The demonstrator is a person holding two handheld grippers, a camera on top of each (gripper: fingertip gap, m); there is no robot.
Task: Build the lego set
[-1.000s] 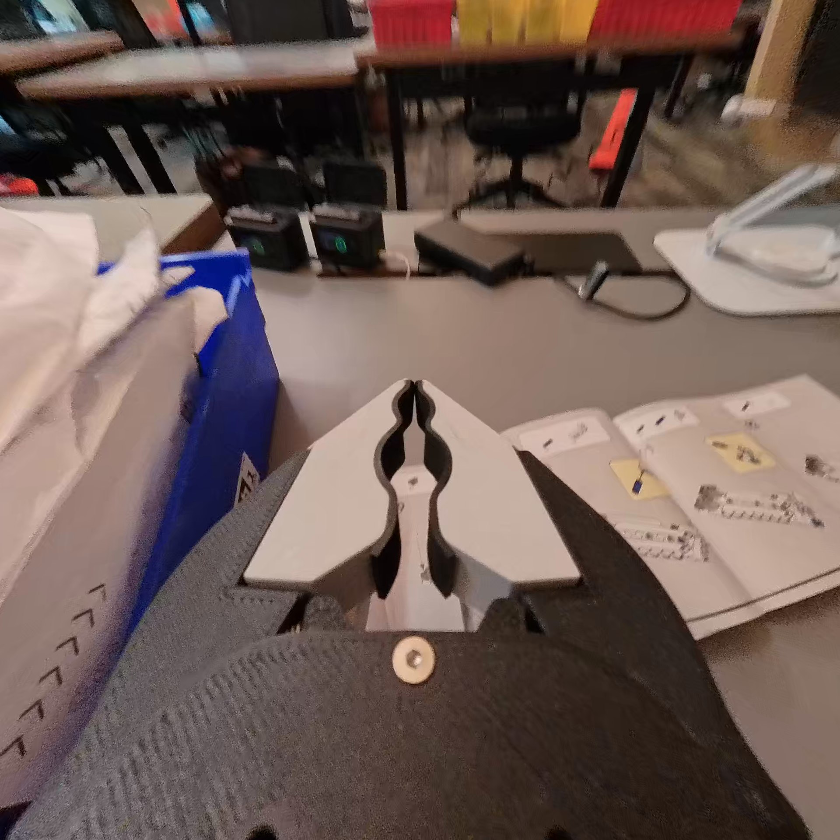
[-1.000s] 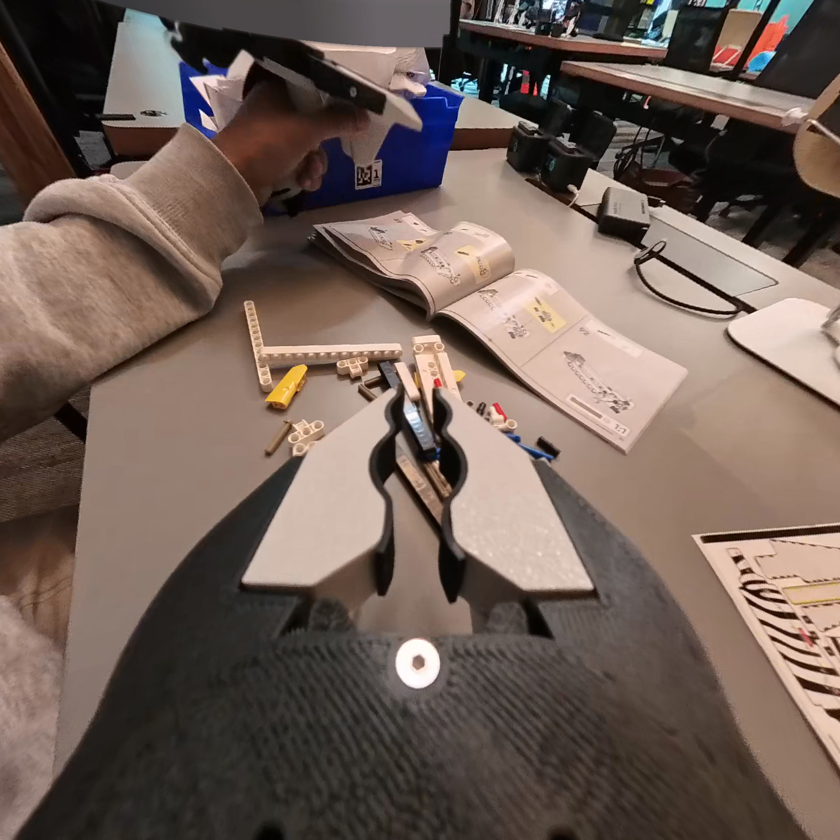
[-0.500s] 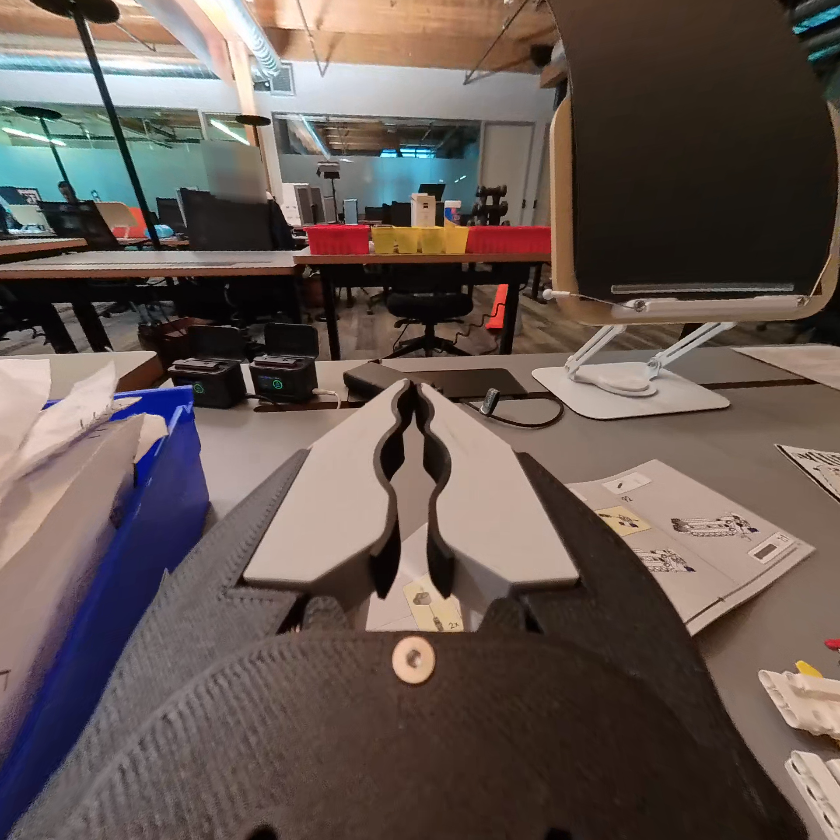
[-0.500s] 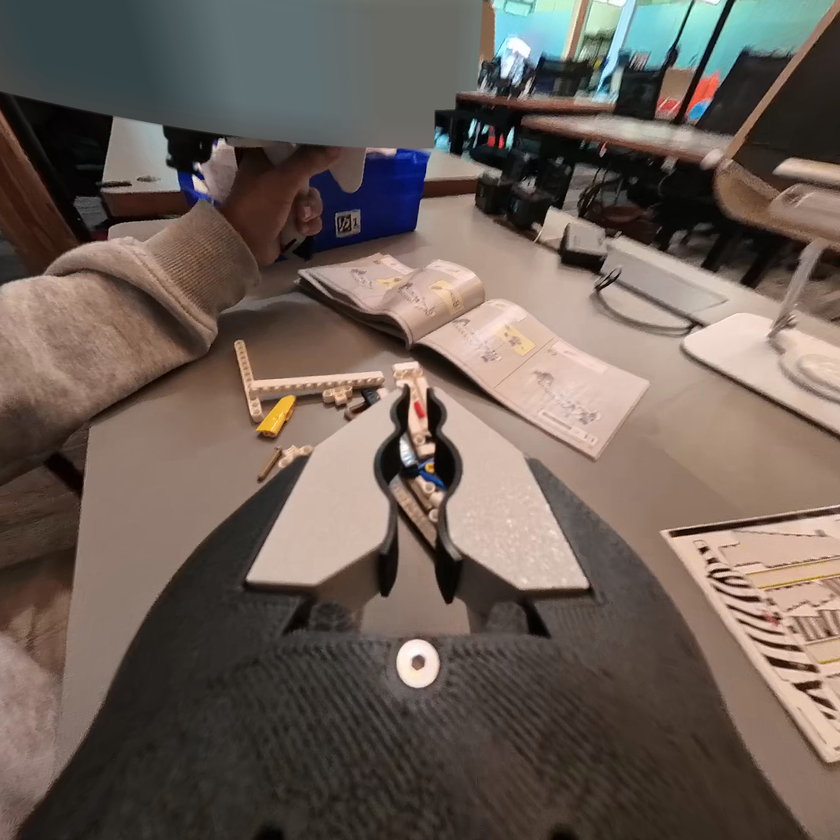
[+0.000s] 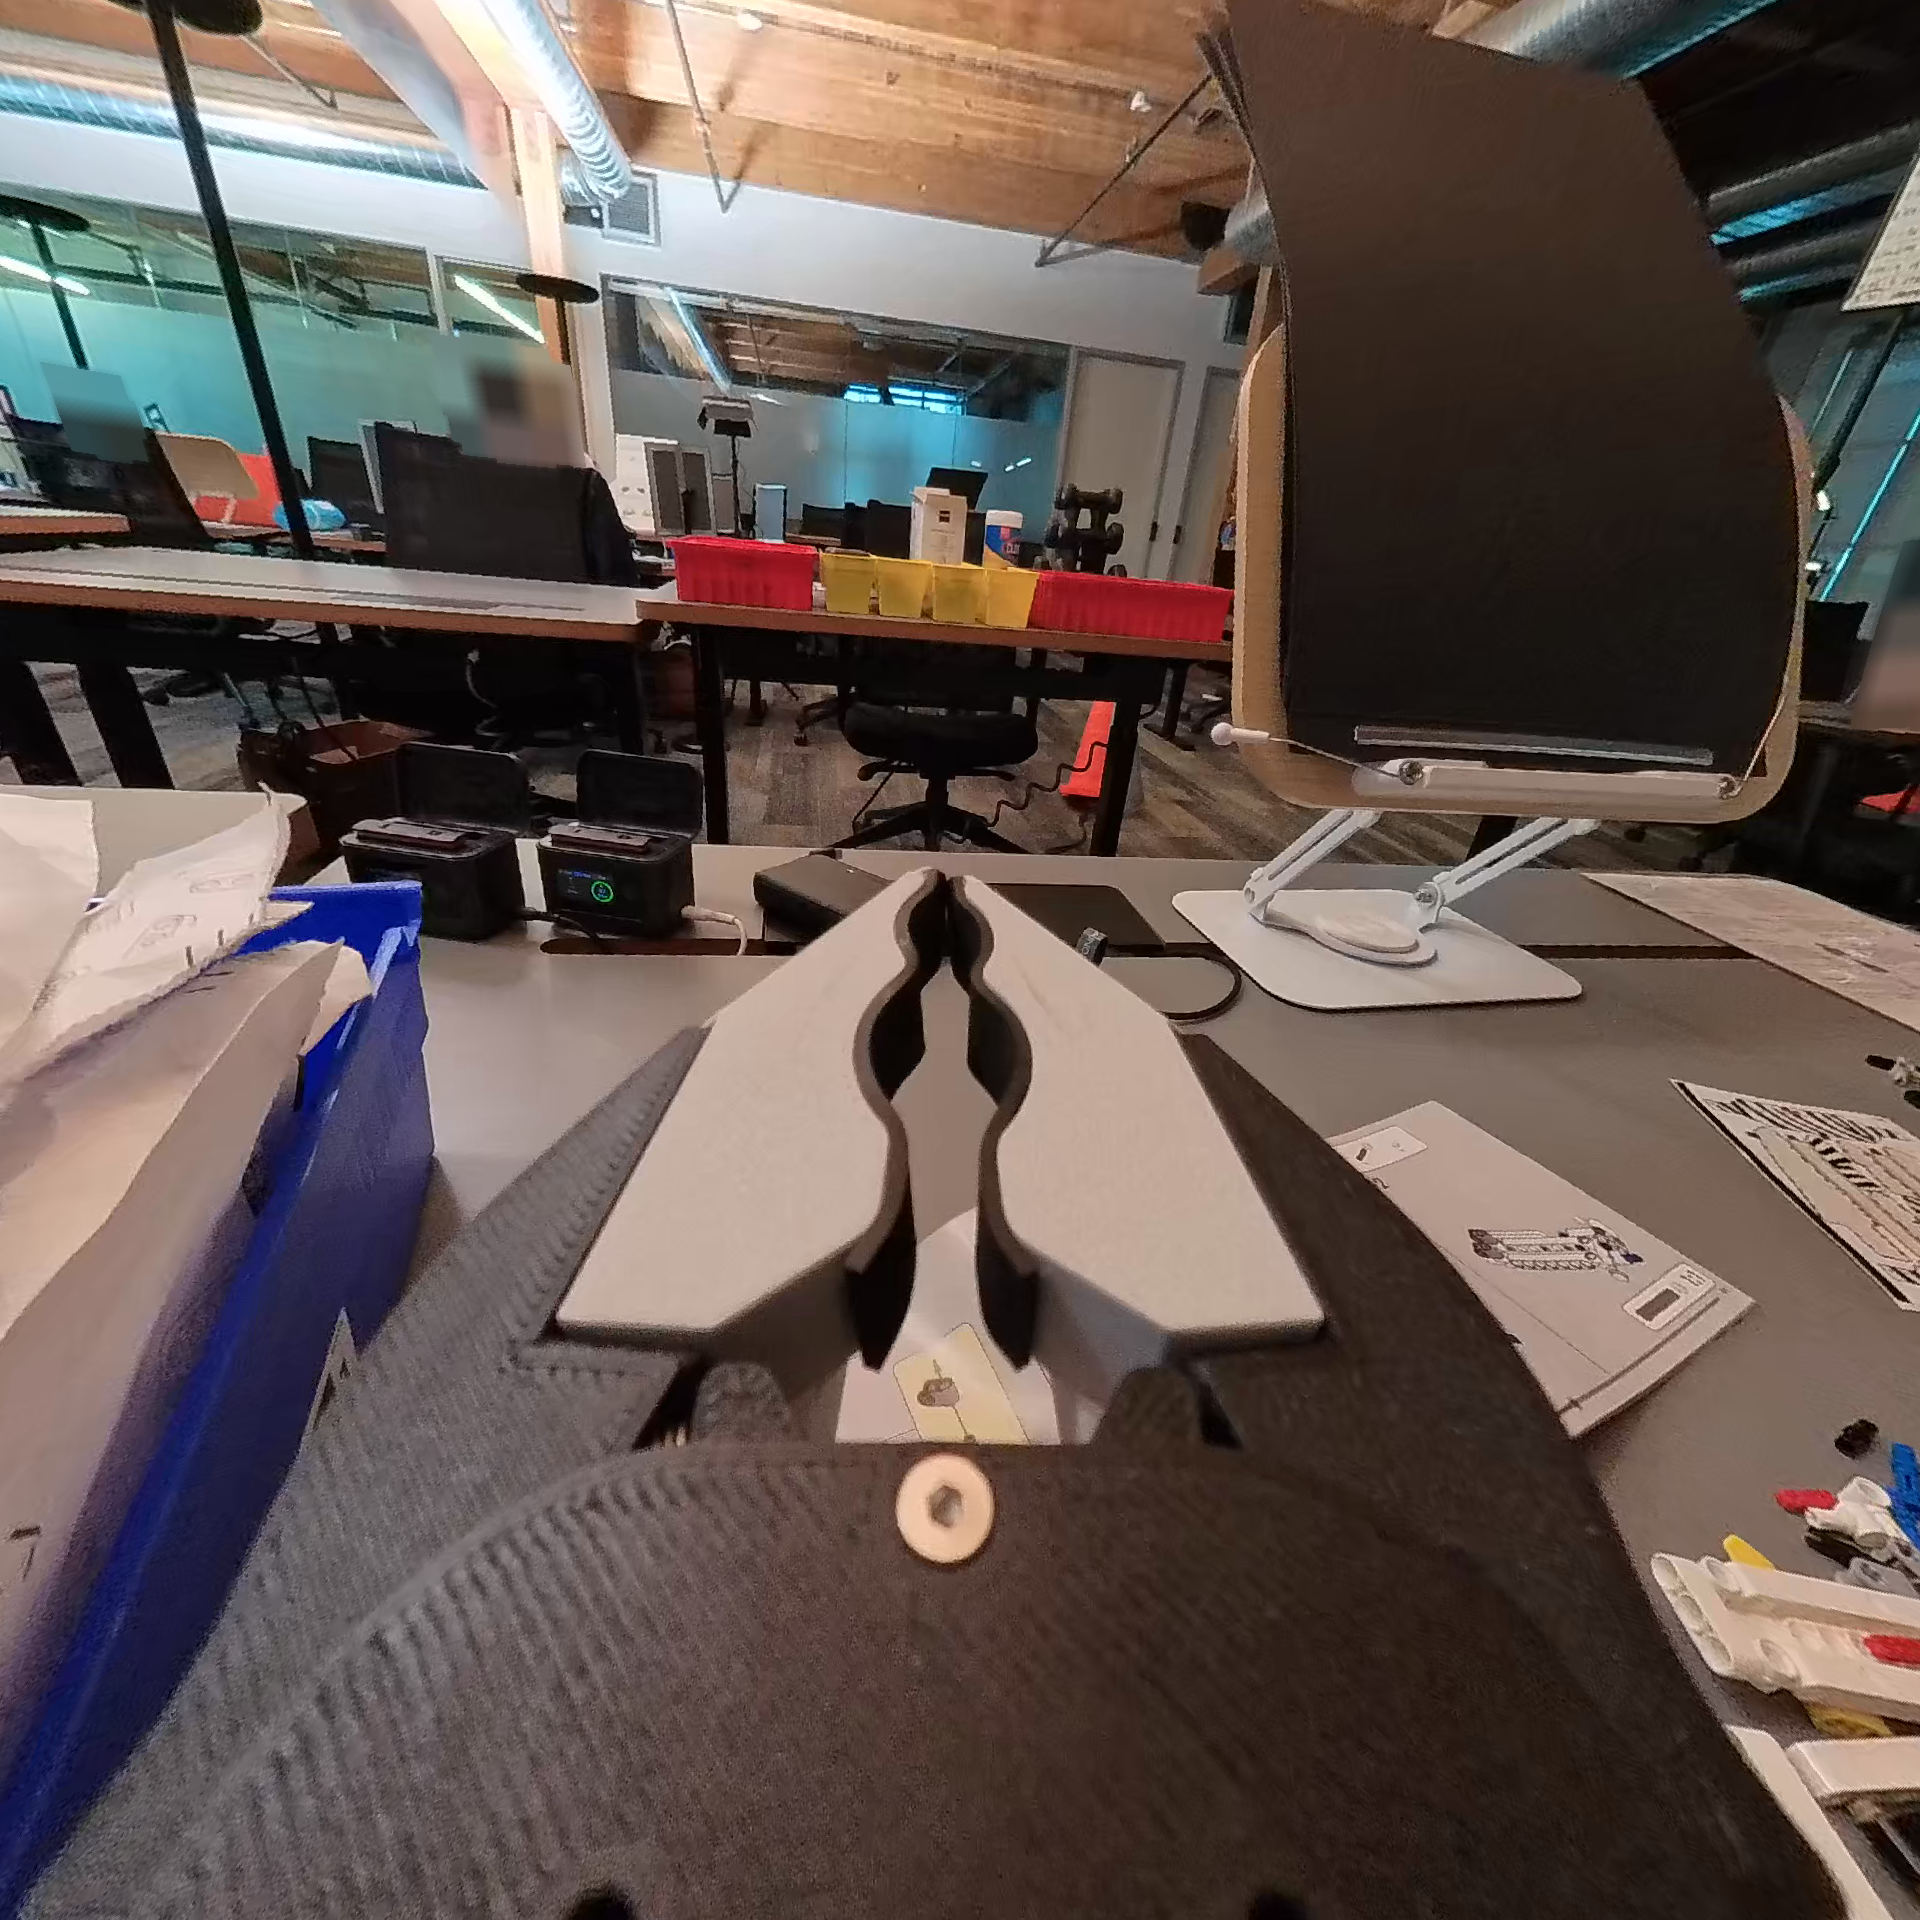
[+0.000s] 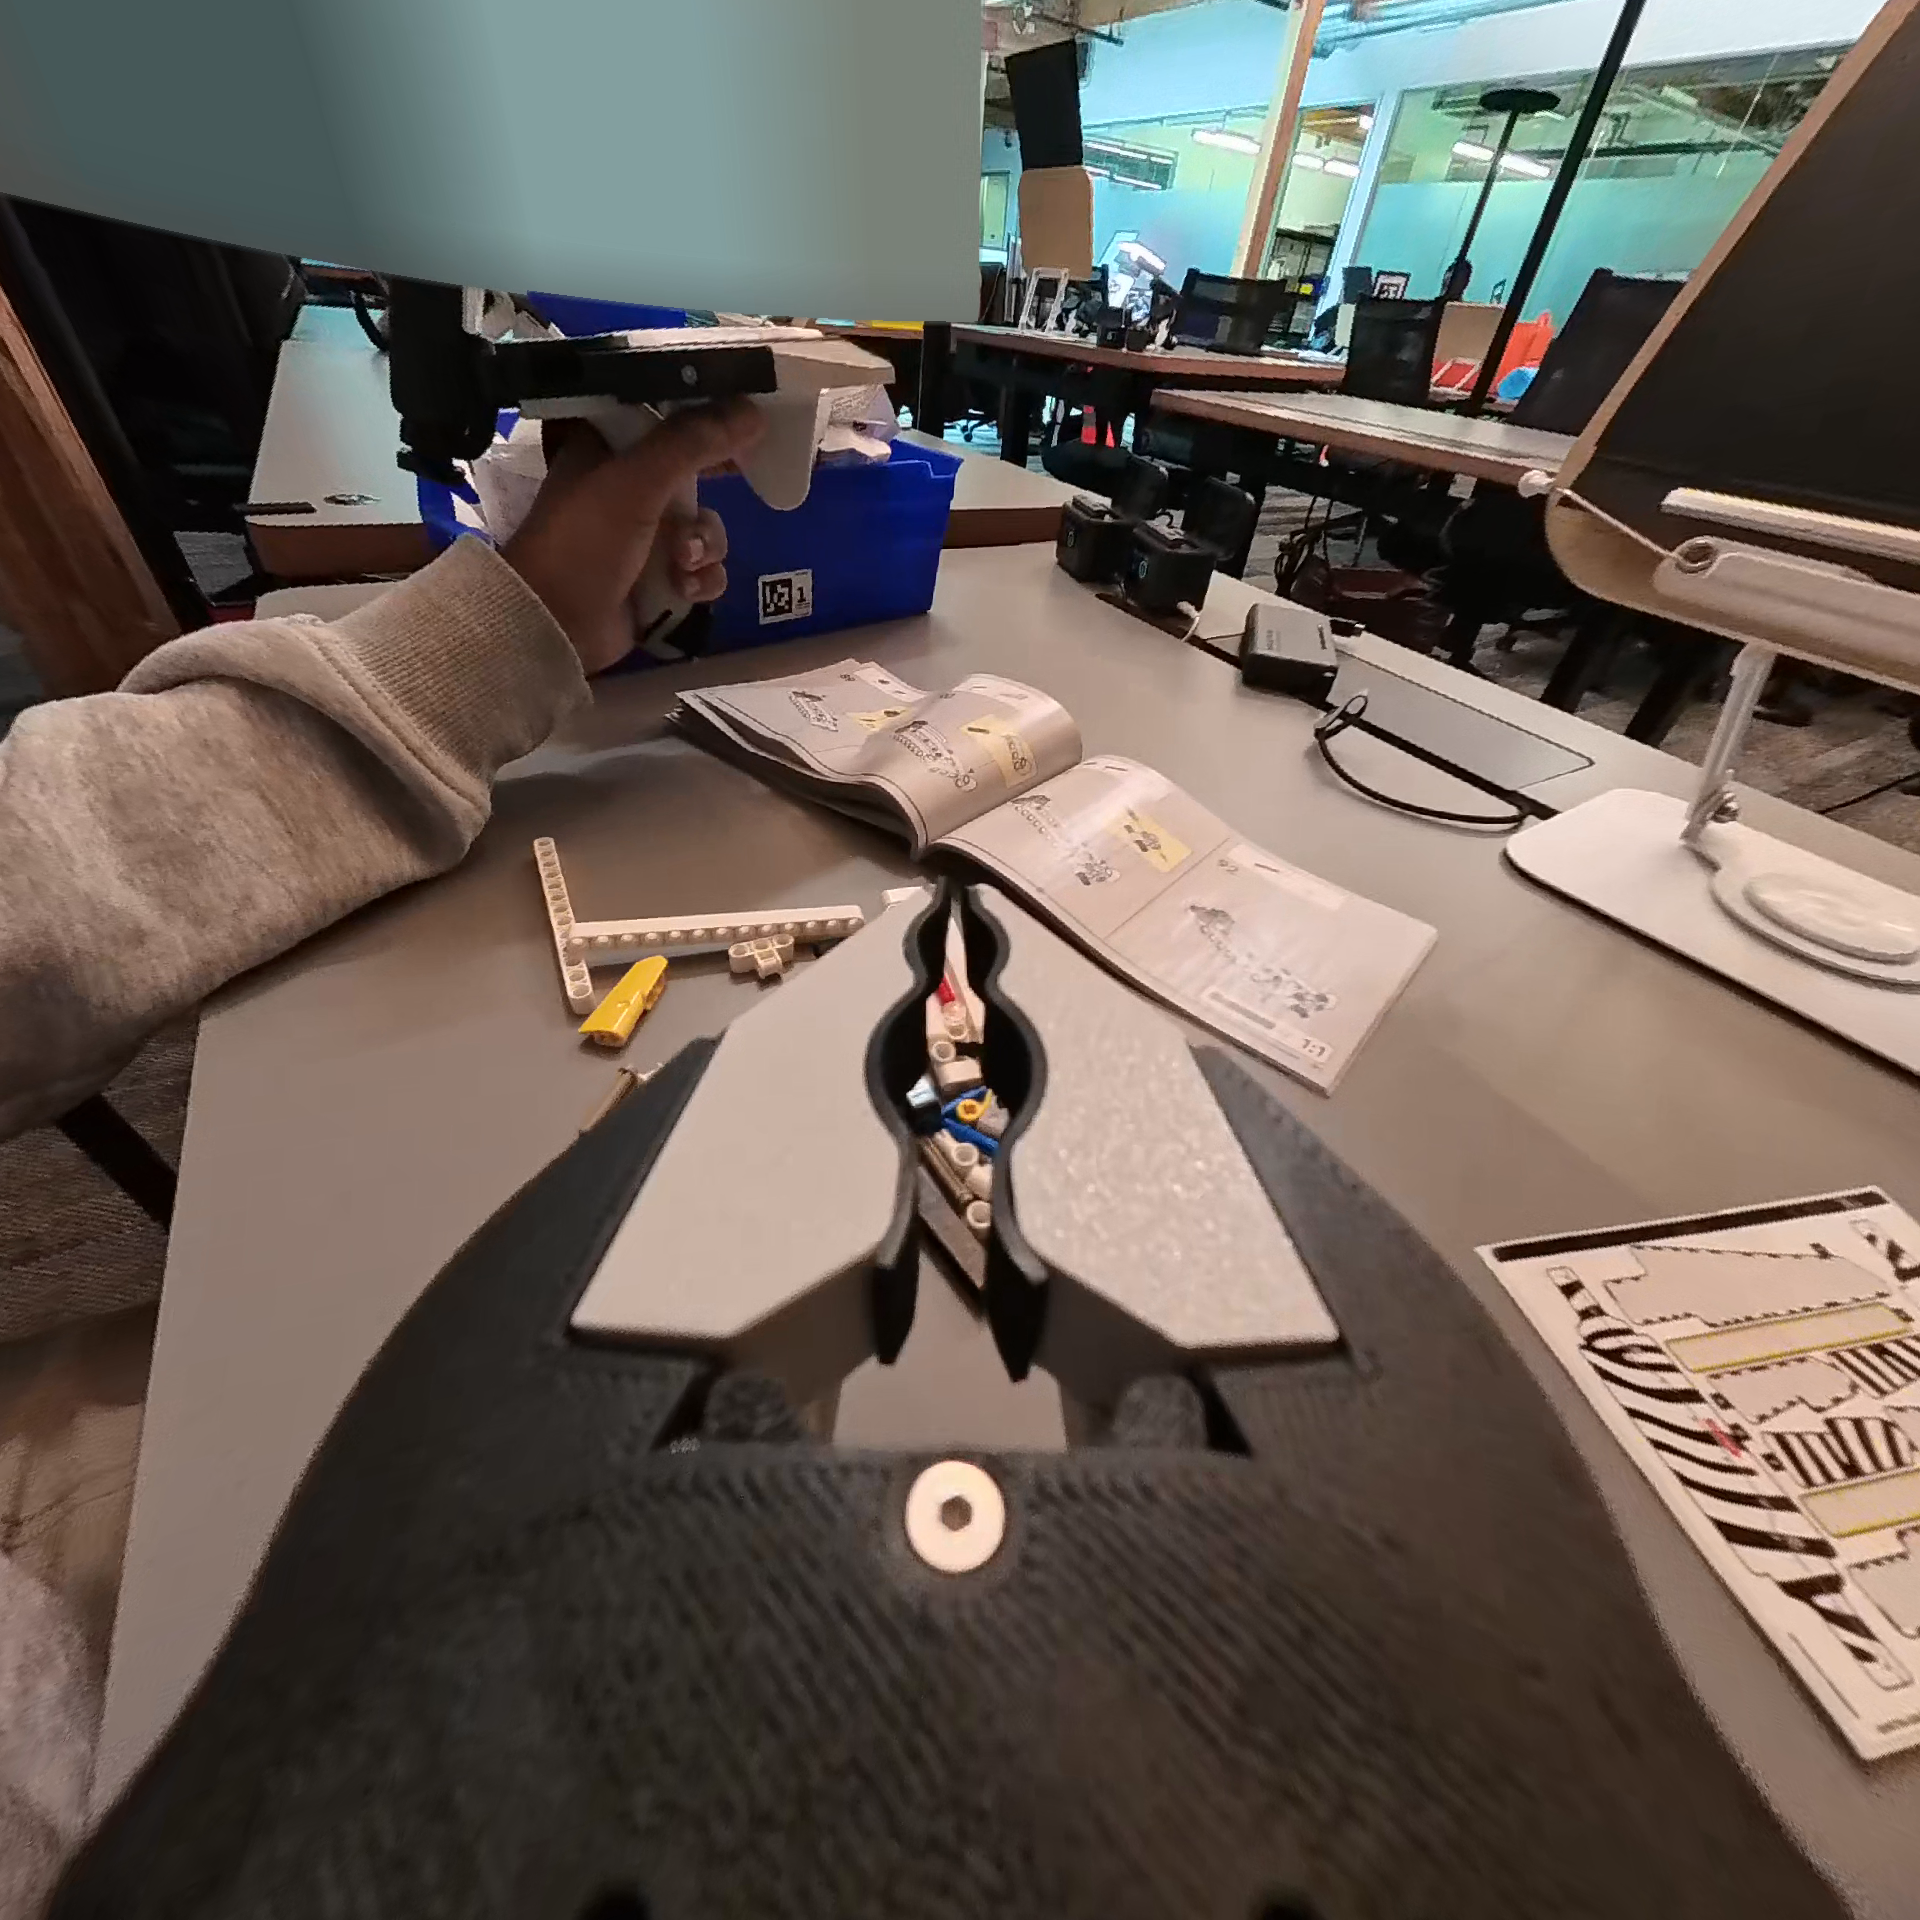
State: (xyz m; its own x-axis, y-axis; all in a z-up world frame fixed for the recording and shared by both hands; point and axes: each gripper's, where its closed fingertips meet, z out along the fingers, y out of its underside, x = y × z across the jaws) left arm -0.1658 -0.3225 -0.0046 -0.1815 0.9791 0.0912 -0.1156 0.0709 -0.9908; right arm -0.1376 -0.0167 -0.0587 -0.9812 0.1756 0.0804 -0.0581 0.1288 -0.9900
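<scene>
Meanwhile, both tongs are held above the desk (image 6: 1507,1122), closed to their tips and gripping nothing. Loose lego pieces (image 6: 961,1101) lie directly beneath the right tongs (image 6: 948,902); the instruction booklet (image 6: 1174,894) lies just beyond. The left tongs (image 5: 943,883) are raised beside the blue bin (image 5: 343,1143). With the tips shut, a descent could scatter the small parts.

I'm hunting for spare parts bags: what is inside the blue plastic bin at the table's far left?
The blue plastic bin holds crumpled white paper heaped above its rim. Anything beneath the paper is covered, so bags or parts cannot be confirmed.
</scene>
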